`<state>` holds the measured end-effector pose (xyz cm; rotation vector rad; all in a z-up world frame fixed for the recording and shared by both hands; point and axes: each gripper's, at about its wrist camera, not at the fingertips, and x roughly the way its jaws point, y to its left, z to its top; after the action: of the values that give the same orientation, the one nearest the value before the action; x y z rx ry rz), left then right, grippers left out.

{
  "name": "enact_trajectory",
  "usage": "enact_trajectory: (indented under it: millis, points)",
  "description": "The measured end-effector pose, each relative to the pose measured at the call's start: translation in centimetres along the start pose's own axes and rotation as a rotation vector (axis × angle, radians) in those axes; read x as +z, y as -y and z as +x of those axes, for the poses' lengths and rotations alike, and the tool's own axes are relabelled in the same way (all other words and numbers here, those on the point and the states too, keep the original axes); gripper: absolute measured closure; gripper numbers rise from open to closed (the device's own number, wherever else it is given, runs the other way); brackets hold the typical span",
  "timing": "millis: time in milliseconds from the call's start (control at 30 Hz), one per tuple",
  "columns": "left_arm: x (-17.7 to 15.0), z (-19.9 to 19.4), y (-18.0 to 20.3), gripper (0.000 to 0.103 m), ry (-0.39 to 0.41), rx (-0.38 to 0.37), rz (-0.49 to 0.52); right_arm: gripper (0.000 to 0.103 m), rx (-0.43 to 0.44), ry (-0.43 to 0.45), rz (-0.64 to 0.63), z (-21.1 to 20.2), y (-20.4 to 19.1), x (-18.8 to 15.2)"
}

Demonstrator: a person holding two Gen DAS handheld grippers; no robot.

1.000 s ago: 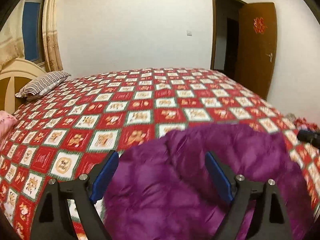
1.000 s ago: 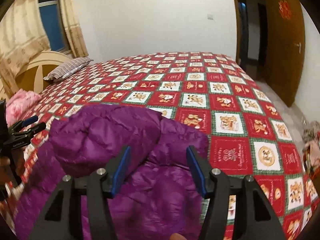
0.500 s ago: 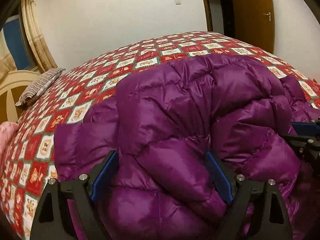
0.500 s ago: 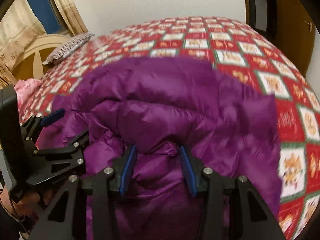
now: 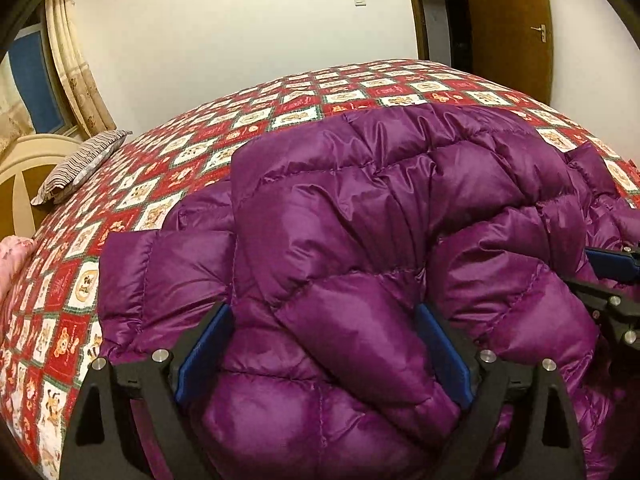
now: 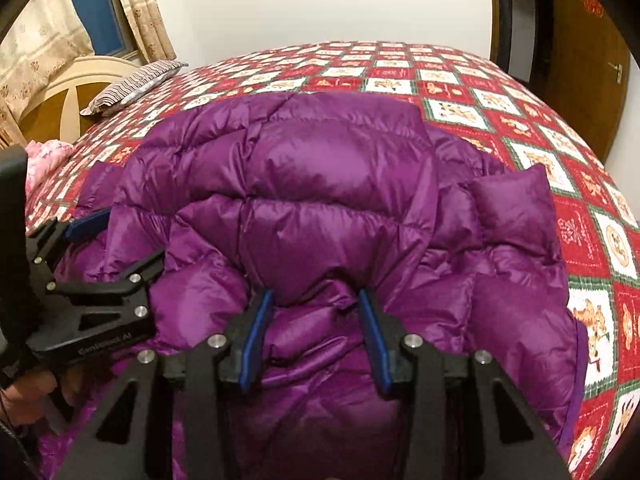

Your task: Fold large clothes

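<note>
Purple jacket is bunched on the bed, right under both tongs, puffy part folded over toward them. Left tongs are spread wide and opening, a fat baffle bulging between the pads but not squeezed afaict. Right tongs are closing on a small ridge of fabric between the pads, not clamped imo.

Risks: slick nylon + trapped air, so a thin pinch prob slips out on the lift. Right tongs may catch only the top layer, then the fold peels apart. Both tongs sit close together, so the far sleeve end right of them could flop loose.
</note>
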<state>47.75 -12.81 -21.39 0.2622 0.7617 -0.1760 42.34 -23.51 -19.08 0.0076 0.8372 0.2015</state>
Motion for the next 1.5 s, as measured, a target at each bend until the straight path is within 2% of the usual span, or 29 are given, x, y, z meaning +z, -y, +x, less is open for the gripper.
enact_trajectory:
  millis: [367,1500]
  points:
    - [-0.02,0.40,-0.36,0.008,-0.014,-0.019,-0.023,0.056,-0.035,0.027,-0.021,0.21,-0.62,-0.46]
    - [-0.06,0.67,-0.66,0.006,-0.021,-0.030,-0.033,0.056,-0.052,0.026,-0.038,0.42,-0.52,-0.47]
